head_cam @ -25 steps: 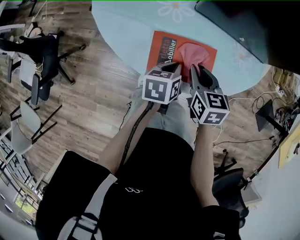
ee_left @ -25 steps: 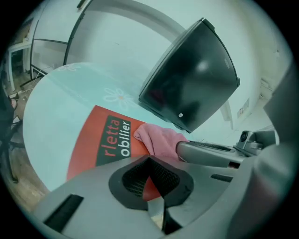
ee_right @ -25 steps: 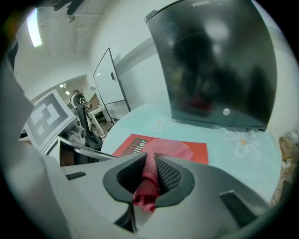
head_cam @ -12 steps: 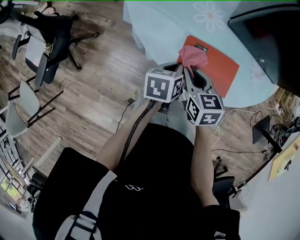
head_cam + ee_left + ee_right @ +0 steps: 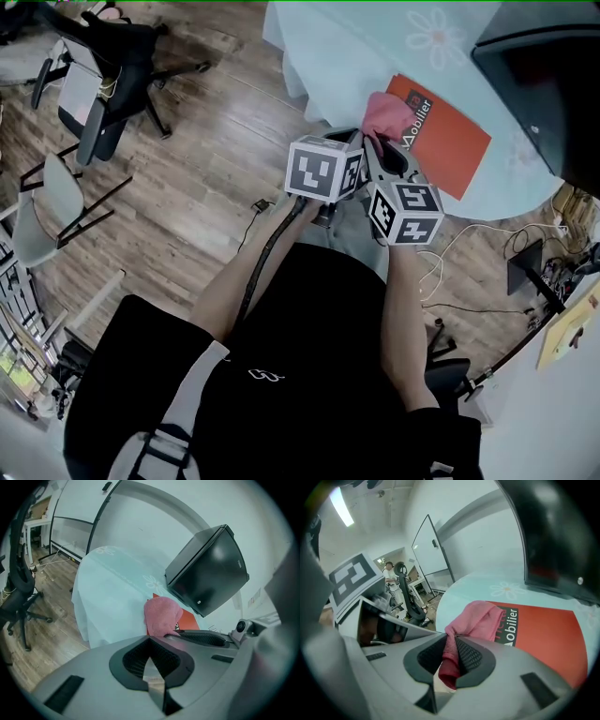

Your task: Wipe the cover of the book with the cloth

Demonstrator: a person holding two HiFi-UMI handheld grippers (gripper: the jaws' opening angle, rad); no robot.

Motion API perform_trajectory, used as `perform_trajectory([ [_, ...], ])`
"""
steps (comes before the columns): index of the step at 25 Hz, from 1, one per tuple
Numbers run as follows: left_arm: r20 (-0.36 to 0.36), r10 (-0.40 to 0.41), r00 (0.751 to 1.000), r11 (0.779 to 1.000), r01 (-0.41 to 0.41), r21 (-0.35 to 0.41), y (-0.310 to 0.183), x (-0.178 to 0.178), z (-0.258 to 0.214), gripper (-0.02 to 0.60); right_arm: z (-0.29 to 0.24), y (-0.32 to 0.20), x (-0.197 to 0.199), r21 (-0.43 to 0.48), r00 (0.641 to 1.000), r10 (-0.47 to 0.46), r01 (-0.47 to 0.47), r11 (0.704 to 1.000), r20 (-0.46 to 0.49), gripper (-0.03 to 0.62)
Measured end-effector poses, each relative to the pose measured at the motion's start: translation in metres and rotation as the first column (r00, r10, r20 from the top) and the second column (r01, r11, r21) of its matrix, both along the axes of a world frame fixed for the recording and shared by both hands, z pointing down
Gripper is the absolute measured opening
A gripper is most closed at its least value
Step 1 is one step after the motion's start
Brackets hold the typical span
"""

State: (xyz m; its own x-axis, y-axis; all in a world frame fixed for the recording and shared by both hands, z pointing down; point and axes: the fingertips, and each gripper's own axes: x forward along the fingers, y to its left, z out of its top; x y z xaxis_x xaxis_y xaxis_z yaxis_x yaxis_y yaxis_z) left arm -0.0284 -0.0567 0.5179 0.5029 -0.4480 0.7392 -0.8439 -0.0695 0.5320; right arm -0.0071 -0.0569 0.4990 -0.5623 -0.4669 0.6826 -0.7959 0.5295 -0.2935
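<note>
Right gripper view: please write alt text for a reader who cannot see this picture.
The right gripper is shut on a pink cloth, whose free end lies over the near edge of a red book on a pale table. A black box fills the upper right.

Book (image 5: pixel 450 141): one.
Cloth (image 5: pixel 382 111): one.
Grippers: two, left gripper (image 5: pixel 150 643), right gripper (image 5: pixel 451 649).
Table (image 5: pixel 328 47): one.
Dark box (image 5: pixel 544 84), far right: one.
Chairs (image 5: pixel 108 61) on floor: three made out.

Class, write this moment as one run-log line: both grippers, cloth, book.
left gripper: shut, empty | right gripper: shut on cloth | cloth: over book's title end | book: flat on table
</note>
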Motion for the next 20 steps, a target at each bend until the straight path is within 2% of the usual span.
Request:
perform_trajectory([
  [9,0.028,0.002,1.0,1.0,-0.001,-0.022,0.015,0.021,0.004,0.014,0.0,0.01,0.019,-0.002,0.998,-0.011,0.011,1.0,0.055,0.054],
  [15,0.109,-0.018,0.994,1.0,0.019,-0.013,0.015,0.022,0.006,0.015,0.001,0.013,0.024,0.031,0.997,-0.049,0.047,0.998,0.067,0.054],
  [20,0.102,-0.021,0.995,0.999,0.023,-0.025,0.021,0.041,0.003,0.014,-0.001,0.013,0.04,0.022,0.995,-0.04,0.038,0.999,0.089,0.052],
])
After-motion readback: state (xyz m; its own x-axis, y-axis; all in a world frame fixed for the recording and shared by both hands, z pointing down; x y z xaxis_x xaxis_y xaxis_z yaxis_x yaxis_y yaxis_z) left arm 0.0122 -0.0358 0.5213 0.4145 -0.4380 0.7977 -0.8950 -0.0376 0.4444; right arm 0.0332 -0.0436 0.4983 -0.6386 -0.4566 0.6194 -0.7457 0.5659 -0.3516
